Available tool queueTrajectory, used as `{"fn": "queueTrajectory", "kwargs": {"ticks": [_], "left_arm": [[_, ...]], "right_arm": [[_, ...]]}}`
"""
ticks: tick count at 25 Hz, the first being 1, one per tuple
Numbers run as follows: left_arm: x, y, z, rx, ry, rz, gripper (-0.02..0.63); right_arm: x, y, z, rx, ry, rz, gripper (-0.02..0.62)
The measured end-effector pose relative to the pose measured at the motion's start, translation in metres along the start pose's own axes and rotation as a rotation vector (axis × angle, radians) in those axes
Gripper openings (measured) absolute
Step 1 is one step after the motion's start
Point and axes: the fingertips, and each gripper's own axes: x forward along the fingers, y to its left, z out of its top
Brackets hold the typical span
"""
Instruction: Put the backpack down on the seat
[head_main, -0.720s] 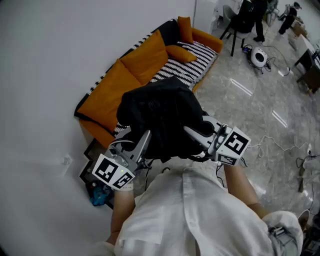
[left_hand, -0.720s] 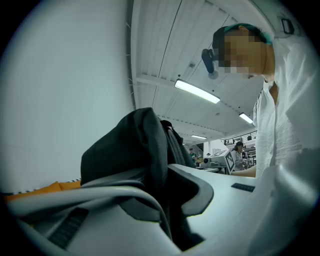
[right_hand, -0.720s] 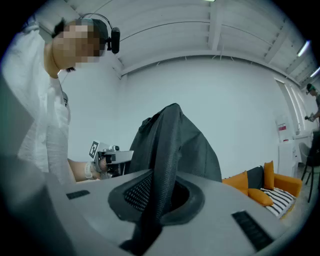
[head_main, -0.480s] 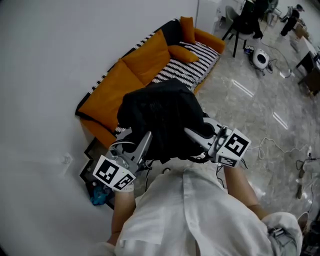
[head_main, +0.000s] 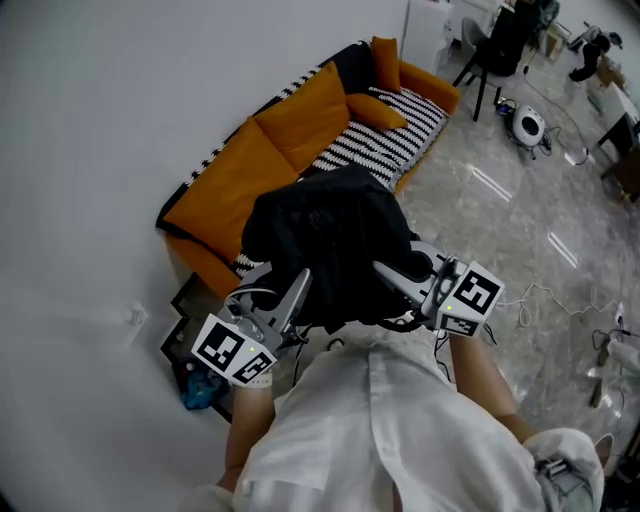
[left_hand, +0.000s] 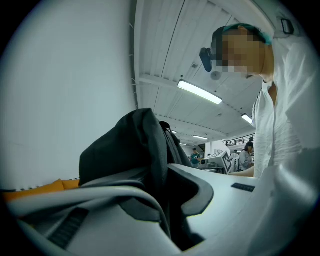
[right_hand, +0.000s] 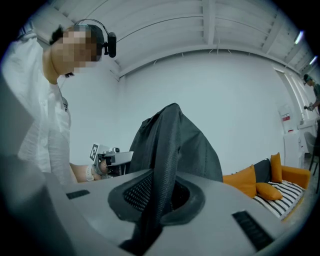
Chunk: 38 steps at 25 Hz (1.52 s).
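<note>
In the head view a black backpack (head_main: 330, 235) hangs in the air in front of my chest, held from both sides. My left gripper (head_main: 298, 292) is shut on its lower left side, and my right gripper (head_main: 388, 272) is shut on its right side. In the left gripper view the backpack's dark fabric (left_hand: 127, 150) is pinched between the jaws of the left gripper (left_hand: 167, 192). In the right gripper view a black mesh strap (right_hand: 165, 155) runs down between the jaws of the right gripper (right_hand: 155, 200). The orange sofa with its striped seat (head_main: 385, 140) lies beyond the backpack against the white wall.
Orange cushions (head_main: 375, 108) lie on the sofa seat. Dark frames (head_main: 190, 320) and a blue item (head_main: 200, 392) sit on the floor by the sofa's near end. A black chair (head_main: 490, 55), a white round device (head_main: 527, 124) and loose cables (head_main: 555, 290) are on the tiled floor at right.
Both grippers keep their hold on the backpack. The sofa has shifted slightly right and down in the head view; nothing was let go.
</note>
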Motion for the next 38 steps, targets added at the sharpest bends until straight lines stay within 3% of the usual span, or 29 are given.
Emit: {"fn": "queueTrajectory", "kwargs": {"ticks": [11, 20, 23, 29, 35, 38], "left_arm": [[-0.019, 0.012, -0.003, -0.020, -0.003, -0.022, 0.058], [-0.005, 0.018, -0.015, -0.060, 0.011, -0.058, 0.058], [0.013, 0.026, -0.019, -0.069, 0.023, -0.062, 0.058], [0.084, 0.062, -0.020, -0.085, 0.061, -0.069, 0.058], [0.098, 0.072, -0.031, -0.074, 0.054, -0.104, 0.058], [0.142, 0.085, -0.029, -0.082, 0.057, -0.119, 0.058]], "right_arm": [[0.019, 0.013, -0.007, 0.015, 0.015, -0.006, 0.046], [0.015, -0.001, -0.016, 0.034, 0.041, -0.038, 0.046], [0.014, -0.021, -0.018, 0.050, 0.044, -0.037, 0.046], [0.014, -0.100, -0.010, 0.090, 0.038, -0.028, 0.046], [0.015, -0.119, -0.019, 0.078, 0.031, -0.032, 0.046], [0.008, -0.164, -0.010, 0.071, 0.028, -0.043, 0.046]]}}
